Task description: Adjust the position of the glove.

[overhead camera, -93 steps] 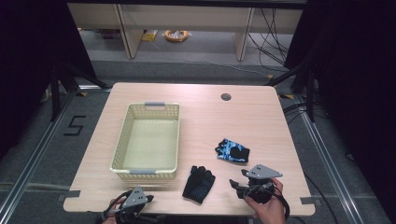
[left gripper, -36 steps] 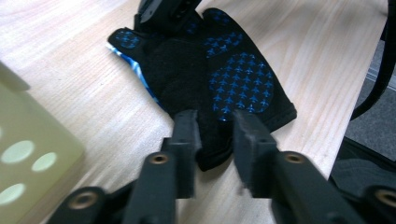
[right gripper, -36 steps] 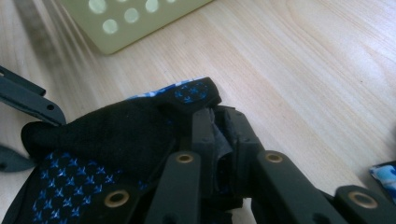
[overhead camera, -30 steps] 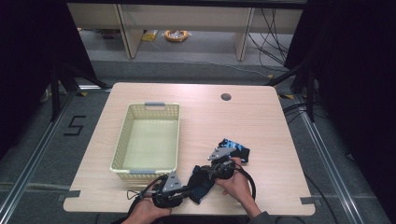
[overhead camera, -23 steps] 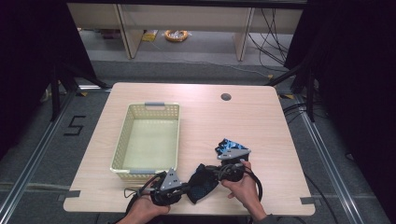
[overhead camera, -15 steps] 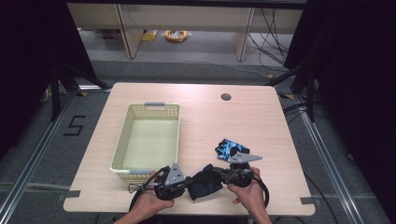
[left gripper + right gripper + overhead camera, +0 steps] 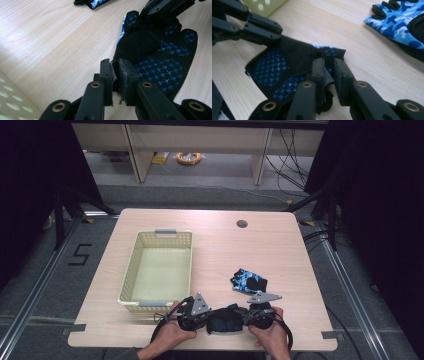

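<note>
Light wood-grain tabletop (image 7: 280,250) with rounded corners and a small dark round hole (image 7: 242,224) near its 1 o'clock edge. It stands on a grey floor (image 7: 210,175) with metal rails and tape marks; black curtains hang at both sides, pale cabinet legs and loose cables lie at 12 o'clock.

Pale yellow perforated plastic basket (image 7: 159,268) with grey handles sits at 9 o'clock of centre.

Black fingerless glove with blue star-dotted palm (image 7: 223,320) is at the 6 o'clock edge, stretched between the two tools, palm side showing. Left tool (image 7: 205,317), at 9 o'clock of the glove, has its jaws clamped on the glove's cuff edge. Right tool (image 7: 244,316), at 3 o'clock of it, has a fold of the glove's fabric between its jaws; those jaws have just been opening, one pad against the cloth and a slight gap at the other.

Second glove, blue camouflage pattern with black fingertips (image 7: 249,281), lies flat at 1 o'clock of the held one, apart from it.

High view gives basket, room and both hands (image 7: 172,337). Left tool view shows the star print (image 7: 162,70) close up and a blue side strip (image 7: 121,35). Right tool view shows the pinched fabric fold (image 7: 327,75) and the camouflage pattern (image 7: 397,22) clearly.
</note>
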The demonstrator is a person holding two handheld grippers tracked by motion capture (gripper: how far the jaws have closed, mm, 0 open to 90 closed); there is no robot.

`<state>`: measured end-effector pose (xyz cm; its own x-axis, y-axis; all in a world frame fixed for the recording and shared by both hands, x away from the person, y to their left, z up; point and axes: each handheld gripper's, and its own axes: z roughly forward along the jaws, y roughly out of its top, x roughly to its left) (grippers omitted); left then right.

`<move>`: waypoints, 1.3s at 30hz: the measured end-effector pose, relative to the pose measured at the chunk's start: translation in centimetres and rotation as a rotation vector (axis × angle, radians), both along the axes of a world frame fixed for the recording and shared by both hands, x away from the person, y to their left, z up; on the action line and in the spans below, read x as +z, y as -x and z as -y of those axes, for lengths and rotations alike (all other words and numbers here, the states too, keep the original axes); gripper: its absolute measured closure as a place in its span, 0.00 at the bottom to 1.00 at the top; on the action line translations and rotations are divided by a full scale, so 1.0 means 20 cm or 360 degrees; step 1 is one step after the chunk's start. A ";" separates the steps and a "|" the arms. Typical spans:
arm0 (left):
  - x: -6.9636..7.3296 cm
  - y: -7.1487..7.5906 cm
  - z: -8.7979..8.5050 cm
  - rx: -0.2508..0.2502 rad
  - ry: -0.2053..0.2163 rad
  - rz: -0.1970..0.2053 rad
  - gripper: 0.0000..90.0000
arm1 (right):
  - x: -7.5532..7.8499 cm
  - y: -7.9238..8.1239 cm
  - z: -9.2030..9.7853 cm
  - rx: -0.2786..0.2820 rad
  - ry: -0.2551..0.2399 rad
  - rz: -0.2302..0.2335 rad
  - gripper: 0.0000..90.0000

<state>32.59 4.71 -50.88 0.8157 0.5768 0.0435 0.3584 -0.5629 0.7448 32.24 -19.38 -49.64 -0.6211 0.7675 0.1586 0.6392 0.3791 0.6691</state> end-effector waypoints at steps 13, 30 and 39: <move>0.00 0.05 -0.02 -0.0009 0.0076 -0.0066 0.59 | 0.04 -0.01 0.02 -0.0002 -0.0009 0.0056 0.63; 0.04 0.15 -0.14 0.0019 0.0141 -0.0140 0.44 | 0.10 -0.11 0.14 -0.0171 -0.0014 0.0195 0.64; 0.06 0.22 -0.23 0.0022 0.0178 -0.0181 0.42 | 0.11 -0.28 0.14 -0.0279 -0.0016 0.0183 0.69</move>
<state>28.28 9.27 -49.65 0.8036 0.5841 -0.1141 0.4513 -0.4731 0.7566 37.74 -22.12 -47.42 -0.4928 0.8641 0.1026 0.6138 0.2616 0.7448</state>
